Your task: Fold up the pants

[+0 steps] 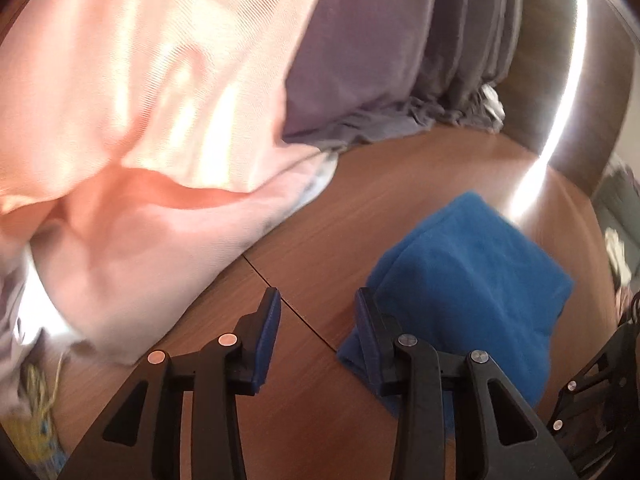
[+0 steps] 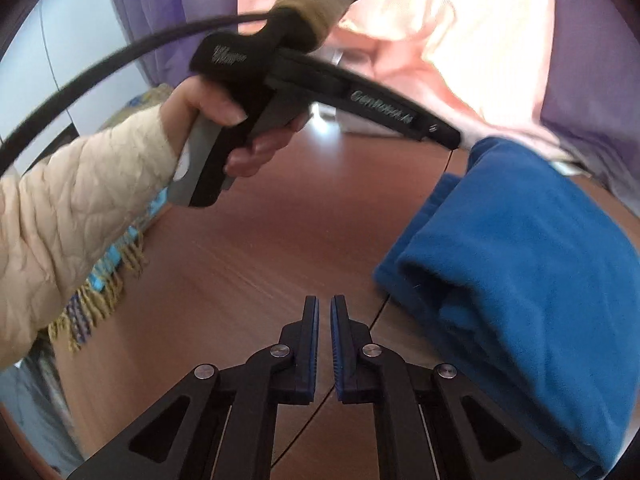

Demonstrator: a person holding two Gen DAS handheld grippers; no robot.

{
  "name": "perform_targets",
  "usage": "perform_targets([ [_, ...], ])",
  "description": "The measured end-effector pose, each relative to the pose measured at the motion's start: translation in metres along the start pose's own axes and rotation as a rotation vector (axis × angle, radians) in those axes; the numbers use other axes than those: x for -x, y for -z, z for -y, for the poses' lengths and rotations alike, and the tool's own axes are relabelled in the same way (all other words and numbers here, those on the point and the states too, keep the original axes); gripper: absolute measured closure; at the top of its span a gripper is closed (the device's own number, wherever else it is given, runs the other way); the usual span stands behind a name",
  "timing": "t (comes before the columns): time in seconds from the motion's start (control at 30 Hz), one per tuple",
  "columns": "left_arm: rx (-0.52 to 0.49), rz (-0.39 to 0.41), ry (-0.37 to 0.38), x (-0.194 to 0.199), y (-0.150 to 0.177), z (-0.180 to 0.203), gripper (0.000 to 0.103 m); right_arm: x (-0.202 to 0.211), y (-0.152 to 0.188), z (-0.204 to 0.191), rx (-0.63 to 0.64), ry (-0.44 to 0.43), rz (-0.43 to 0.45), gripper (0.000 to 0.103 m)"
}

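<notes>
Left gripper (image 1: 318, 308), jaws spread and empty, above the brown wooden table (image 1: 400, 184); right gripper (image 2: 324, 312), jaws nearly pressed together, empty. Folded blue fleece pants (image 2: 520, 272) lie just right of both. Handle lettering in the right wrist view is blurred.

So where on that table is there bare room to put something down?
Bare wooden table lies between the folded blue pants and the fringed cloth, ahead of the right gripper. Farther back it is crowded: the pink fabric and purple fabric are heaped there.
</notes>
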State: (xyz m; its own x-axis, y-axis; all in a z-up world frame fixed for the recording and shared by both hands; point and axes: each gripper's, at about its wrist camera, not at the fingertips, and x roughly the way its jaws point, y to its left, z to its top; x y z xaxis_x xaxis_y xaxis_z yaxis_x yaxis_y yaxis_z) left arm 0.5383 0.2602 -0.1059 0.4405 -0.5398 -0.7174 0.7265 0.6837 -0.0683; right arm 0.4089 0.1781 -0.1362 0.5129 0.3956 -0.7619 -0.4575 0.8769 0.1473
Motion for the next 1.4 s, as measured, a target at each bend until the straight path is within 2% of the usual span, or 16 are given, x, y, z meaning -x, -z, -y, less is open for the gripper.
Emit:
perform_targets([
  [0.07,0.041,0.012,-0.015,0.014,-0.002,0.005,0.056,0.010,-0.003,0.001,0.000,0.005,0.021,0.095],
  [0.17,0.091,0.032,-0.044,0.032,-0.007,0.018,0.050,0.032,-0.008,0.008,-0.007,0.040,0.071,0.093],
  [0.23,0.150,0.052,-0.030,0.044,-0.007,0.027,0.045,0.048,-0.010,0.014,-0.015,0.070,0.103,0.084],
  [0.3,0.190,0.074,-0.017,0.051,-0.006,0.035,0.042,0.068,-0.011,0.024,-0.041,0.119,0.144,0.066],
  [0.37,0.214,0.092,-0.016,0.055,-0.004,0.046,0.038,0.085,-0.011,0.035,-0.078,0.180,0.188,0.056],
  [0.43,0.237,0.099,-0.032,0.052,-0.002,0.055,0.036,0.100,-0.010,0.048,-0.114,0.254,0.224,0.041],
  [0.53,0.344,0.080,-0.074,0.038,0.002,0.056,0.036,0.114,-0.004,0.069,-0.169,0.350,0.271,0.034],
  [0.67,0.501,0.055,-0.078,0.019,0.013,0.053,0.036,0.116,0.004,0.104,-0.263,0.473,0.262,0.032],
  [0.77,0.557,0.038,-0.120,0.010,0.021,0.057,0.030,0.114,0.011,0.132,-0.367,0.508,0.256,0.032],
  [0.93,0.547,-0.015,-0.149,-0.010,0.030,0.062,0.025,0.104,0.032,0.162,-0.495,0.469,0.224,0.027],
  [1.0,0.557,-0.046,-0.176,-0.018,0.036,0.061,0.024,0.094,0.039,0.174,-0.531,0.446,0.191,0.027],
  [1.13,0.572,-0.076,-0.176,-0.031,0.047,0.057,0.018,0.079,0.055,0.191,-0.592,0.415,0.117,0.027],
  [1.2,0.578,-0.066,-0.176,-0.032,0.050,0.056,0.015,0.074,0.058,0.194,-0.595,0.401,0.102,0.027],
  [1.4,0.631,-0.067,-0.112,-0.041,0.059,0.047,0.015,0.065,0.058,0.192,-0.518,0.409,0.105,0.027],
])
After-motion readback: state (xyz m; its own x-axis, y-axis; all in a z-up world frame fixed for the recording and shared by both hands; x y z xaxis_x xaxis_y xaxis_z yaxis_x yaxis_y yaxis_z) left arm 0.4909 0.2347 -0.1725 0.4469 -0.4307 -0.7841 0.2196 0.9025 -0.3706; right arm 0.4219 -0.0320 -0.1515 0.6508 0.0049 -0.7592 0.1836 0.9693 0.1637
